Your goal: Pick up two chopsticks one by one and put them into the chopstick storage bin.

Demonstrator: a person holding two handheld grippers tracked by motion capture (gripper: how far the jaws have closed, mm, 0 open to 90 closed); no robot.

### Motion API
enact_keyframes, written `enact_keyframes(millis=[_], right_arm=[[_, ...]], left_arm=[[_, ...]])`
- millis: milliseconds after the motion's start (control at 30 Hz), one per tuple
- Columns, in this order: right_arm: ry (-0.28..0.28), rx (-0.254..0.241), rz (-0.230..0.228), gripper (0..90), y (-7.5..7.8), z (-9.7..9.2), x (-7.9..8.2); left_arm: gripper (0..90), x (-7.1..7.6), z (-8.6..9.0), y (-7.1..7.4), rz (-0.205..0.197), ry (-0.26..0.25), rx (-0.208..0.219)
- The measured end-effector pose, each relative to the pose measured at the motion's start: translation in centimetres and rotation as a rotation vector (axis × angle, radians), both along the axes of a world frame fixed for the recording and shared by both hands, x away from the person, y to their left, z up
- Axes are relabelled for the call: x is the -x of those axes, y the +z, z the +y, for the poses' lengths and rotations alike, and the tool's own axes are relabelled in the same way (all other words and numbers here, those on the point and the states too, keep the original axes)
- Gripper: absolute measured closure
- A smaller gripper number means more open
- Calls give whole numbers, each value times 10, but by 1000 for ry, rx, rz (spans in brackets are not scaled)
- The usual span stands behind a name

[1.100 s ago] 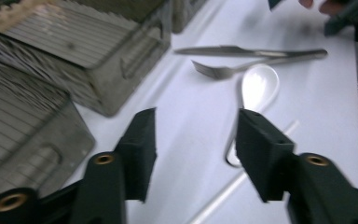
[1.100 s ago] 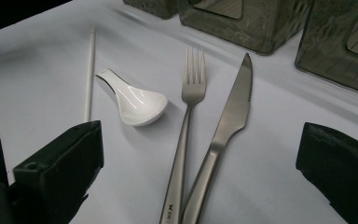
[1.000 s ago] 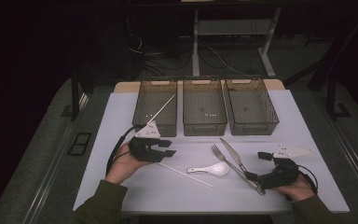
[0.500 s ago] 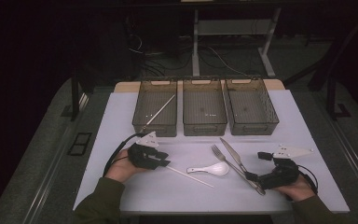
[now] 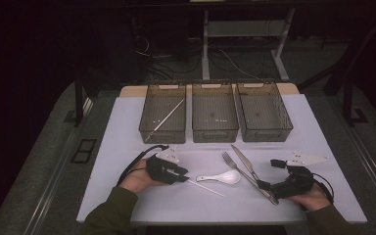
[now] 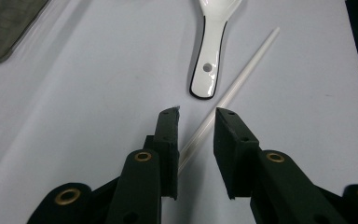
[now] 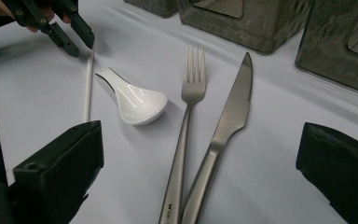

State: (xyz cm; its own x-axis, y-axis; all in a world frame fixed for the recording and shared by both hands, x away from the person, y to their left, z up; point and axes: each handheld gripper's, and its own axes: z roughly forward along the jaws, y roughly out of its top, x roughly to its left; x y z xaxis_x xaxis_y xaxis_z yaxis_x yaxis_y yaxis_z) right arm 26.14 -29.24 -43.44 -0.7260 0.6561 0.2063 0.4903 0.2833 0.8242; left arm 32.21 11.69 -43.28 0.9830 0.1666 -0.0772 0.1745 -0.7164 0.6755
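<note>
A white chopstick lies on the white tabletop, and its near end runs between the jaws of my left gripper. Those jaws have just been closing, but a gap shows on both sides of the stick, so the gripper is open. In the high view the left gripper sits low at the chopstick's left end. A white ceramic spoon lies just beyond. My right gripper stands wide open around the handles of a steel fork and knife, touching neither.
Three dark see-through bins stand in a row at the back: left, middle, right. A second chopstick lies slanted in the left bin. A person's hands and sleeves come in from the table's near edge.
My left gripper has drawn back from the left bin and sunk to the table at the chopstick's end. The right gripper has stayed still.
</note>
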Motion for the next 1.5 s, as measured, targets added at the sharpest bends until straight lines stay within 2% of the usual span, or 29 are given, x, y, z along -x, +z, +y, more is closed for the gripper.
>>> enact_keyframes(millis=[300,400,500,667,867,1133,1233,1433,1500], right_arm=[[0,-1,0,8,0,0,0],[0,-1,1,8,0,0,0],[0,-2,1,8,0,0,0],[-1,-3,1,8,0,-1,0],[-4,-6,4,8,0,-1,0],[-4,-6,3,8,1,-1,0],[-4,-6,2,8,1,-1,0],[-2,-6,2,8,1,-1,0],[-1,-5,3,8,1,-1,0]], left_arm=[[738,-1,-5,-9,-4,-28,-40],[754,-1,-4,-9,0,-23,-33],[764,1,-5,-8,15,-28,-36],[790,8,-4,-8,16,-17,-46],[820,16,-4,-7,70,-8,-41],[815,28,-4,-7,26,-16,-48],[816,28,-3,-8,11,-46,-47],[817,25,1,-11,-2,-105,-10],[806,23,3,-12,11,-115,1]])
